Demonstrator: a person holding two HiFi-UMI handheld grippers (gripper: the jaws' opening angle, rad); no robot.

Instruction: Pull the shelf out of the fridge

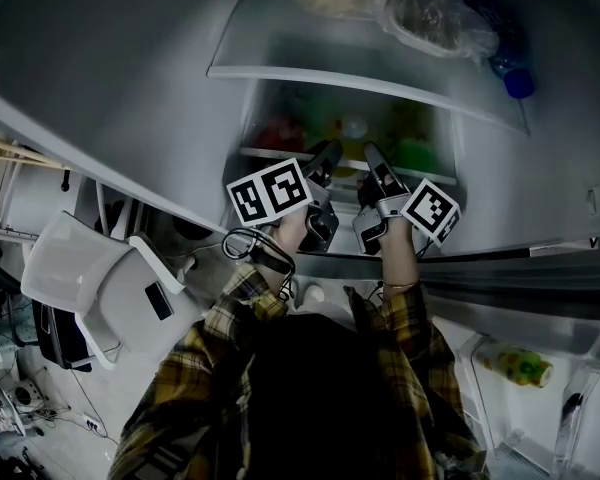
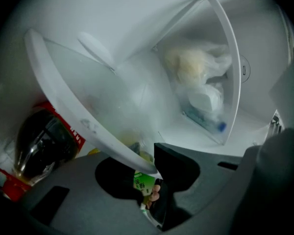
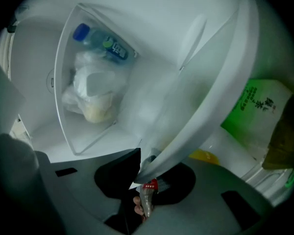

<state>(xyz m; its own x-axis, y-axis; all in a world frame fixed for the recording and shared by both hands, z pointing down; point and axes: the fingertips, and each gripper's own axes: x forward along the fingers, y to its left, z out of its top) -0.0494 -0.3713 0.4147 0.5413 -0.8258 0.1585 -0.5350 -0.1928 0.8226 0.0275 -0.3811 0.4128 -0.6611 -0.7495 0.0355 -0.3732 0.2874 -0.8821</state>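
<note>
The fridge shelf [image 1: 270, 154] is a clear pane with a white front rim, second from the top in the head view. Both grippers reach level into the fridge, side by side at the middle of that rim. In the left gripper view the white rim [image 2: 73, 106] runs down between the jaws of my left gripper [image 2: 154, 173], which press on it. In the right gripper view the rim [image 3: 220, 97] likewise ends between the jaws of my right gripper [image 3: 146, 173], pinched there. In the head view my left gripper [image 1: 330, 153] and right gripper [image 1: 372, 158] sit close together.
The upper glass shelf [image 1: 360, 76] carries plastic bags of food and a blue-capped bottle [image 1: 518, 83]. Under the gripped shelf stand a dark bottle with a red label [image 2: 39, 146] and a green carton [image 3: 257, 111]. A white chair [image 1: 100, 288] stands at the left, a door bin with a bottle [image 1: 515, 366] at the right.
</note>
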